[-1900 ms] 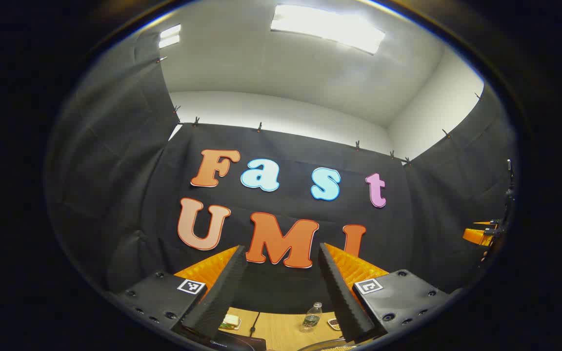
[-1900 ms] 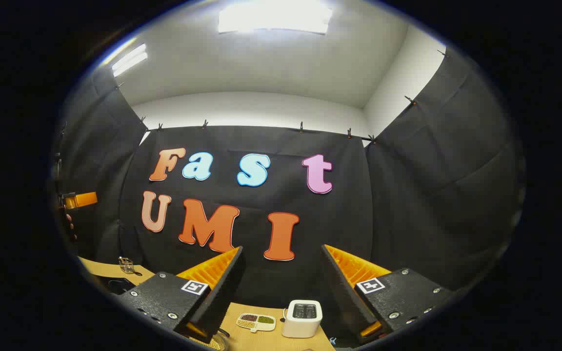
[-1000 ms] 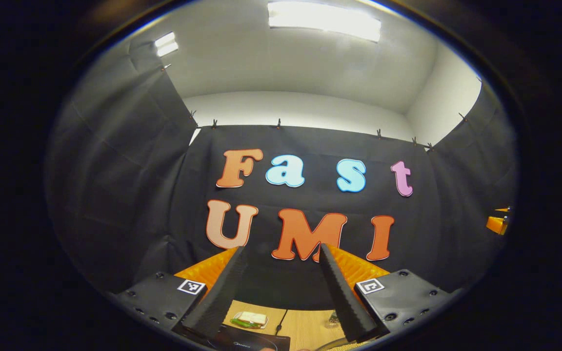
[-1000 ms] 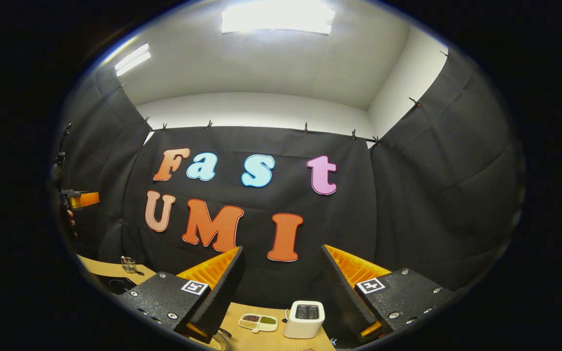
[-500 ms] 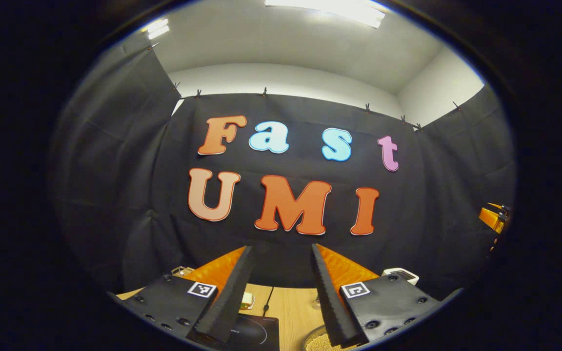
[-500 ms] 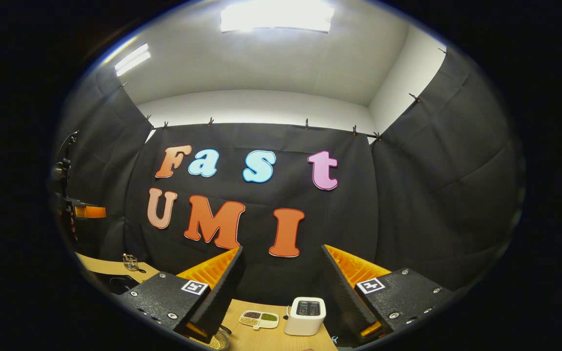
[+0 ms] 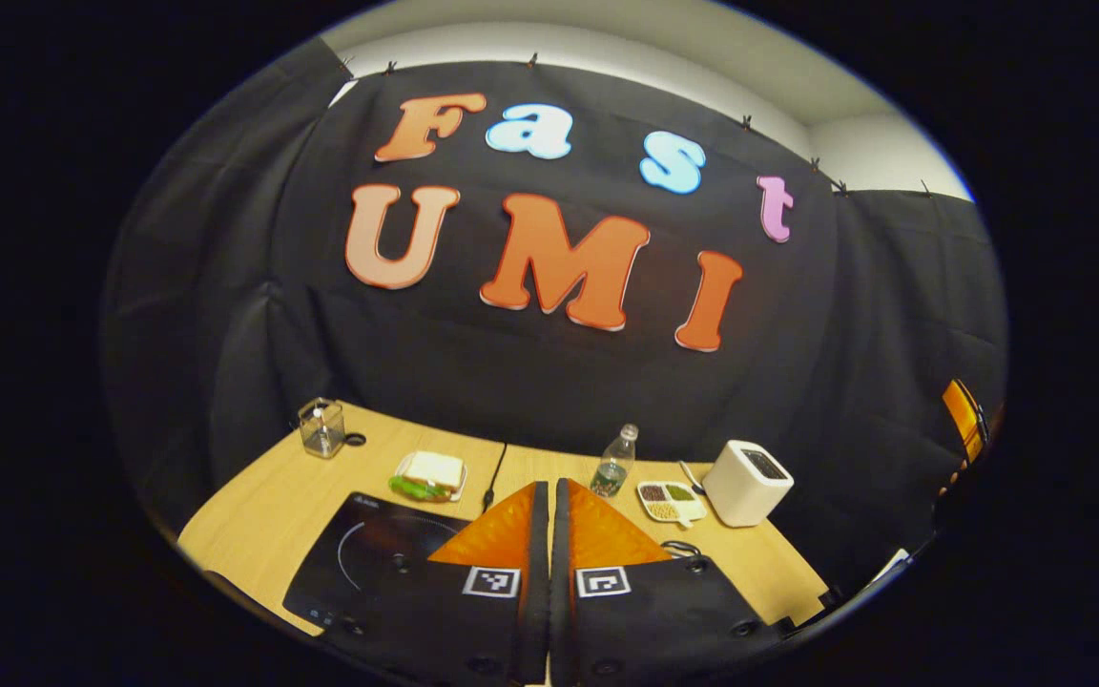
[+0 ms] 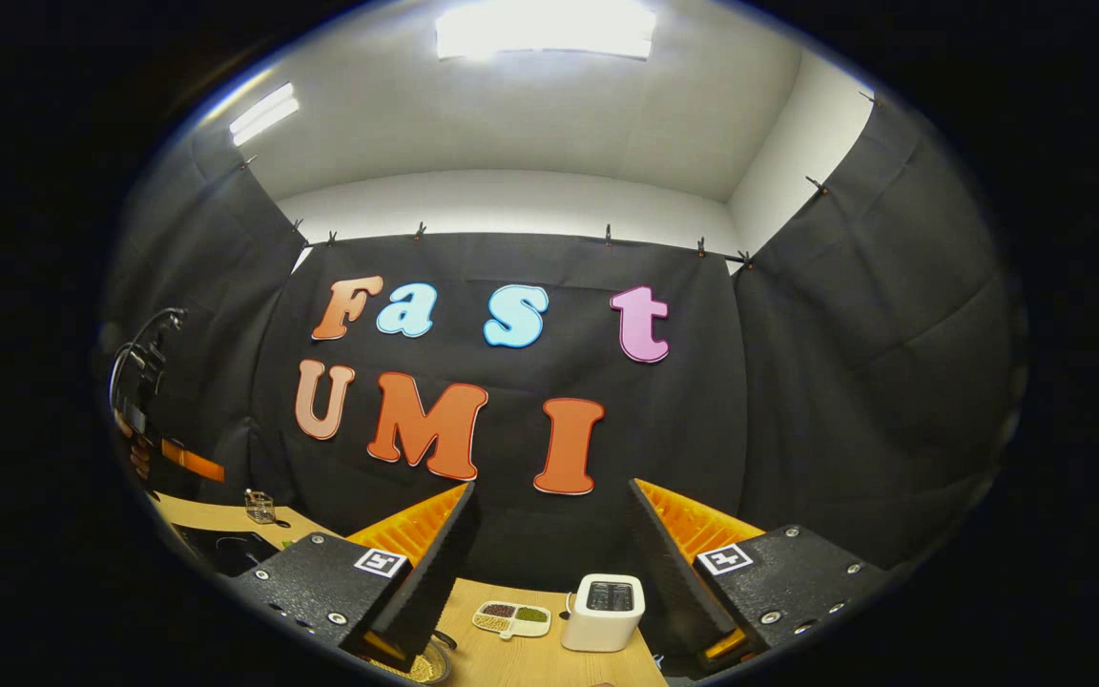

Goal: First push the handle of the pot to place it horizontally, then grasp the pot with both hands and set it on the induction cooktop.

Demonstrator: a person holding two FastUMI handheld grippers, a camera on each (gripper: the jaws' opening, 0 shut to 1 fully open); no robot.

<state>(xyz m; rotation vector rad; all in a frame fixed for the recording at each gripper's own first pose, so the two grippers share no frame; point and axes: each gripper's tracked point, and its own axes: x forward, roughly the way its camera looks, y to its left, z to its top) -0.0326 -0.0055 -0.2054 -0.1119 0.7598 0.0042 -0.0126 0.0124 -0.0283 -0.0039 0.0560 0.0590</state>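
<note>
Left gripper view first: my left gripper (image 7: 547, 544) has its fingers pressed flat together with nothing between them, hanging above the near edge of the wooden table (image 7: 263, 501). The black induction cooktop (image 7: 368, 553) sits on the near left part of the table, partly under my gripper body, and its surface is bare. Behind it I see a plate with a sandwich (image 7: 429, 474), and further left near the wall a clear glass container (image 7: 321, 427). A black cable (image 7: 492, 477) runs from the wall toward the cooktop. Right of centre there's a small water bottle (image 7: 614, 465), then a divided snack dish (image 7: 669, 500), then a white toaster (image 7: 748, 482) on the far right. I can't really make out the pot from here, my own gripper body blocks the near edge.

Right gripper view: my right gripper (image 8: 549, 549) has its fingers spread wide apart, holding nothing, pointed mostly at the wall. Between the fingers I see the toaster (image 8: 604, 611) and the snack dish (image 8: 510, 617) just left of it, close together but not touching. The pot (image 8: 421, 665) peeks out at the bottom edge just by my left finger, only a slice of rim and something grainy inside. The other gripper (image 8: 189, 460) shows far left, above the table.
</note>
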